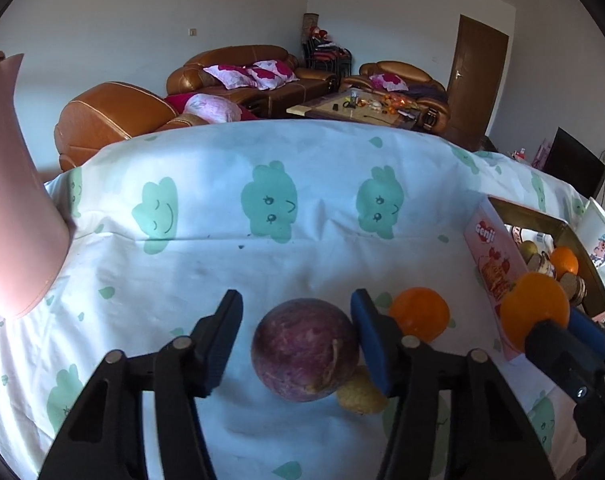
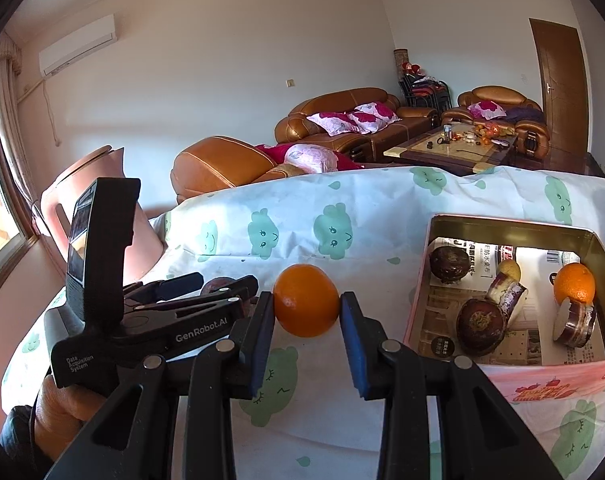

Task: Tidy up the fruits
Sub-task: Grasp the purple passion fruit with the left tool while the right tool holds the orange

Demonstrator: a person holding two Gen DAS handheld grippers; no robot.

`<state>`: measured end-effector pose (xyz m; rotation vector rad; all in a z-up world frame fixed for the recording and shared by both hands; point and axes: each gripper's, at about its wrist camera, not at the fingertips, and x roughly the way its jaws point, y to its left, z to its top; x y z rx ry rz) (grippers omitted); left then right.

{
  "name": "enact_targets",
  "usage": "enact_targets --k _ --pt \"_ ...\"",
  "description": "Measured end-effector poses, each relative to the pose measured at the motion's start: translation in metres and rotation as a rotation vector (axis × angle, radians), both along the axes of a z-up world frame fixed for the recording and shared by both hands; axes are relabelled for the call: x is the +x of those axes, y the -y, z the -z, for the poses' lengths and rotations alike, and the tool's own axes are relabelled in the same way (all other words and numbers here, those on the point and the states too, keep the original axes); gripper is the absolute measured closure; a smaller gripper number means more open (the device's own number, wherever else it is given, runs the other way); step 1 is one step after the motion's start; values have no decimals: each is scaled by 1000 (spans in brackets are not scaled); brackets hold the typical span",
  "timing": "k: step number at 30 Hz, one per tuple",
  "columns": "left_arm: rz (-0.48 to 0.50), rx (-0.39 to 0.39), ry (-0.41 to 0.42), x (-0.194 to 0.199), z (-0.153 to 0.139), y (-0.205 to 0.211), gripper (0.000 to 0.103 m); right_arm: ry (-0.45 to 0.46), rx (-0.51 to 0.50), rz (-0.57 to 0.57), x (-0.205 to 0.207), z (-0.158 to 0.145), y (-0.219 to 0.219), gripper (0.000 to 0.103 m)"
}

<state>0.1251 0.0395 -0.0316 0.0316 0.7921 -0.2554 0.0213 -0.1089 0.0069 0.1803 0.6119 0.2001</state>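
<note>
On the cloud-print tablecloth (image 1: 310, 208), the left gripper (image 1: 296, 334) brackets a purple passion fruit (image 1: 304, 350): the right pad touches it, a gap shows at the left pad, so a firm grip cannot be told. Its body reads "GenRobot.AI" and "Data Acquisition System". The right gripper (image 2: 306, 312) clamps an orange (image 2: 305, 300) narrowly, lifted near the pink "Genji" tin (image 2: 418, 300), which holds fruit on newspaper.
</note>
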Motion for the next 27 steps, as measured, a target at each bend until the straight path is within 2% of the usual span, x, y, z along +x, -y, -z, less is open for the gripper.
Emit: enact_targets --k 4,8,9,10,11,16,19,21,22,24,27 --pt "-7 17 13 -3 -2 2 54 -6 -8 5 0 2 1 68" --pt "-58 19 83 -13 -12 -3 56 34 -31 16 -5 -4 1 68" --pt "-73 25 101 -16 -15 -3 58 49 -33 19 -8 -6 1 68" --pt "-82 30 121 -18 -19 -5 66 66 -36 24 -9 -9 1 68" --pt "-84 29 148 -21 -24 -5 89 84 -43 30 -11 -13 2 68" --pt "-70 11 257 -40 -50 8 87 142 -52 71 -19 -26 19 68" --pt "-67 -32 243 -39 -62 -1 72 141 -49 102 -19 -26 36 68" --pt "-115 -60 230 -33 -67 -20 21 133 -49 121 -20 -24 46 68" --pt "-156 -64 238 -30 -68 -31 15 129 -45 127 -20 -24 51 68" --pt "-224 -81 219 -23 -67 -53 15 120 -25 132 -18 -24 56 68" --pt "-268 -153 91 -2 -54 -73 15 114 -11 123 -18 -24 57 68"
